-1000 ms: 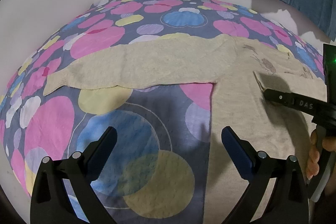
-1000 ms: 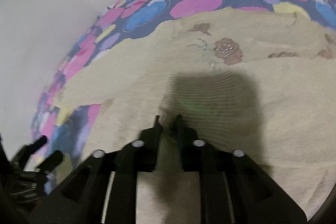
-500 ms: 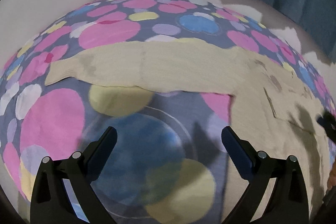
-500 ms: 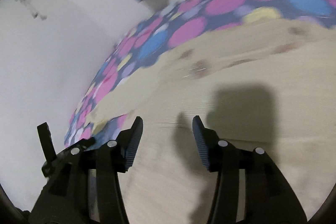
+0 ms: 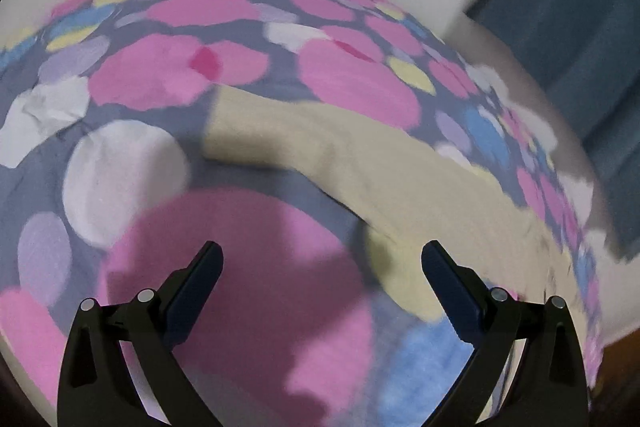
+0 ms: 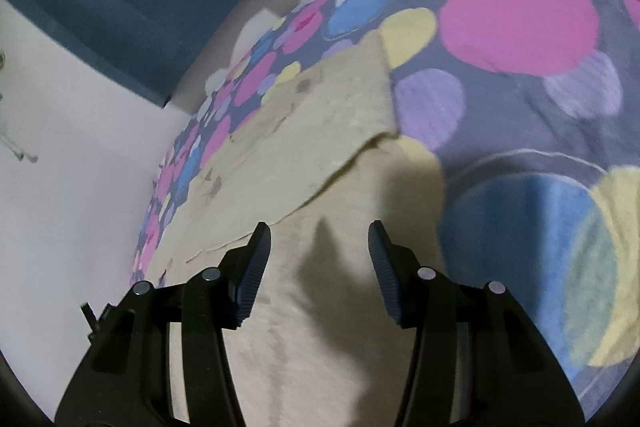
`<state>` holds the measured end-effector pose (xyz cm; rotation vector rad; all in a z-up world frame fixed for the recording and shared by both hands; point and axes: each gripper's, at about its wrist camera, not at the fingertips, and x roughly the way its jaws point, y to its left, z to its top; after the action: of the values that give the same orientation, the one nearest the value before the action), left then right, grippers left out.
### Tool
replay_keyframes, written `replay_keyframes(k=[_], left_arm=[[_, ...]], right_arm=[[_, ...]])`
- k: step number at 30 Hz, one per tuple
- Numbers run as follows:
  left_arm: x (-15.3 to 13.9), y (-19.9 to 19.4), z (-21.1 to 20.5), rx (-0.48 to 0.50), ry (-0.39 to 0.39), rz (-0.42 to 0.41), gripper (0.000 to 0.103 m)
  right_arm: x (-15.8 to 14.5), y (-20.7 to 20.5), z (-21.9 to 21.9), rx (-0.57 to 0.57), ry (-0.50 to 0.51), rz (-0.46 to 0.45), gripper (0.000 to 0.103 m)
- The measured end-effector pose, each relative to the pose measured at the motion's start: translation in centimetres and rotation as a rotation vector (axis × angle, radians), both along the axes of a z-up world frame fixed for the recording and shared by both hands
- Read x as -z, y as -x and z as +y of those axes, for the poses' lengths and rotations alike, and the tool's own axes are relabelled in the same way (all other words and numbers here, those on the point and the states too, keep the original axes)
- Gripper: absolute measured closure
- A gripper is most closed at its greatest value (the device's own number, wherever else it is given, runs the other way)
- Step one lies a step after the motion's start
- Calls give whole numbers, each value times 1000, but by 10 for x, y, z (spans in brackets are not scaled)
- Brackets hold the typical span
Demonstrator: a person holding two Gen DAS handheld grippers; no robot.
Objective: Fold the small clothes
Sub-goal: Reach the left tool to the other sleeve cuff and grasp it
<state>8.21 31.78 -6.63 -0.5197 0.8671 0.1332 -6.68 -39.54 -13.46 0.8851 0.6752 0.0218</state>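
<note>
A small cream knit sweater lies flat on a bedsheet with coloured dots. In the left wrist view its long sleeve stretches from the cuff at upper left toward the right. My left gripper is open and empty, above the sheet just short of the sleeve. In the right wrist view the sweater body fills the middle, with a sleeve folded across it and its cuff edge at the upper right. My right gripper is open and empty, above the sweater body.
The dotted bedsheet covers the whole surface and also shows in the right wrist view. A white wall and a blue curtain stand behind the bed. The sheet's edge drops off at the right in the left wrist view.
My right gripper was shut on the sweater fabric a second ago, then opened and swung right. My left gripper has moved left along the sleeve toward its cuff, staying open.
</note>
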Motion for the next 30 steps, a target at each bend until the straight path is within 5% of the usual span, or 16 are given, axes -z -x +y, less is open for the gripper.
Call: replay_keyframes(k=[4,12,19,25,26,27,30], left_arm=[[13,-16,42,-7,75,-2,4],[17,-51,72,129,131,-34,4],[20,-70,85,203,346,-45,5],[17,-67,78,213,324,-43,7],[17,-68,77,216,316,-37,21],[18,-69,75,224,317,-27,46],[27,-76,68,243,324,37,66]], right_arm=[[-1,-2,1,11,-5,-6,52],[0,-7,12,0,5,2,45],[-1,-10,19,0,32,4,45],[0,-8,19,15,35,-3,45],[0,-8,19,17,35,-1,45],[1,-8,19,21,35,0,45],[3,-9,18,28,32,4,45]])
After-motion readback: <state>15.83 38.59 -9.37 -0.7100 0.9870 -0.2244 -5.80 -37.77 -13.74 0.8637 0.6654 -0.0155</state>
